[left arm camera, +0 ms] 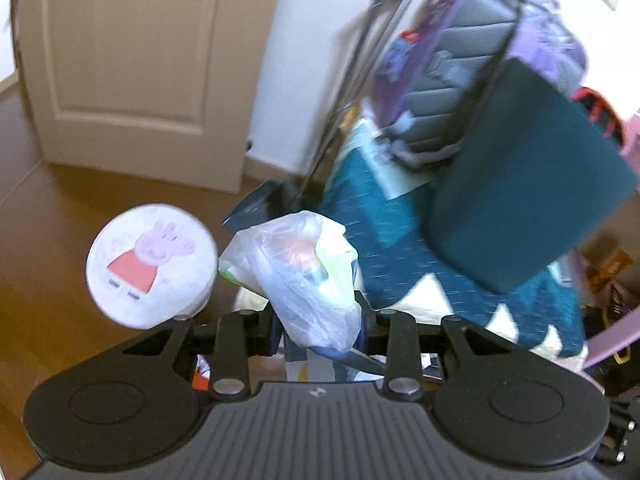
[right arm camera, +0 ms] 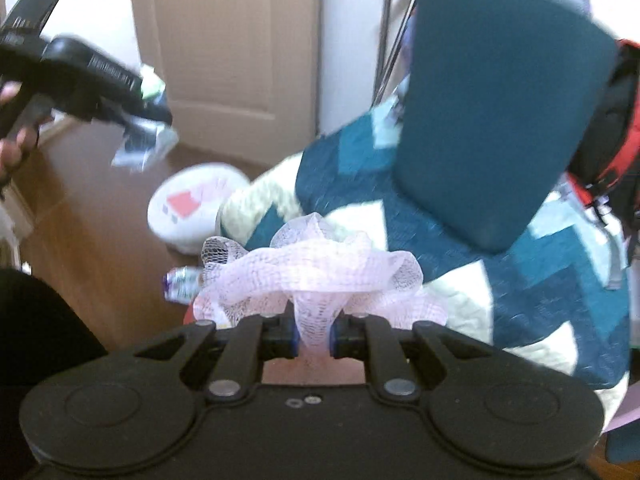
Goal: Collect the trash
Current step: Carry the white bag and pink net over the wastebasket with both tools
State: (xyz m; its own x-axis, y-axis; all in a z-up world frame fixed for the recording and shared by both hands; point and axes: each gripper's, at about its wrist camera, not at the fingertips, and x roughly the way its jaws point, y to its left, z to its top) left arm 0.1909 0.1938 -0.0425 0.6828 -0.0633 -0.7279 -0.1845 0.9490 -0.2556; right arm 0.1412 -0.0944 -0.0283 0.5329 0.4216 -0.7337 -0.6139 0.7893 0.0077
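Note:
My left gripper is shut on a translucent plastic bag stuffed with coloured trash, held up in the air. In the right wrist view the left gripper shows at upper left with the bag hanging from it. My right gripper is shut on a pale pink mesh net, bunched between the jaws. A small crumpled purple and white wrapper or bottle lies on the wood floor just left of the net.
A round white stool with a Peppa Pig picture stands on the brown wood floor. A teal and white quilt covers a bed or seat, with a dark teal cushion and purple backpack. A beige door is behind.

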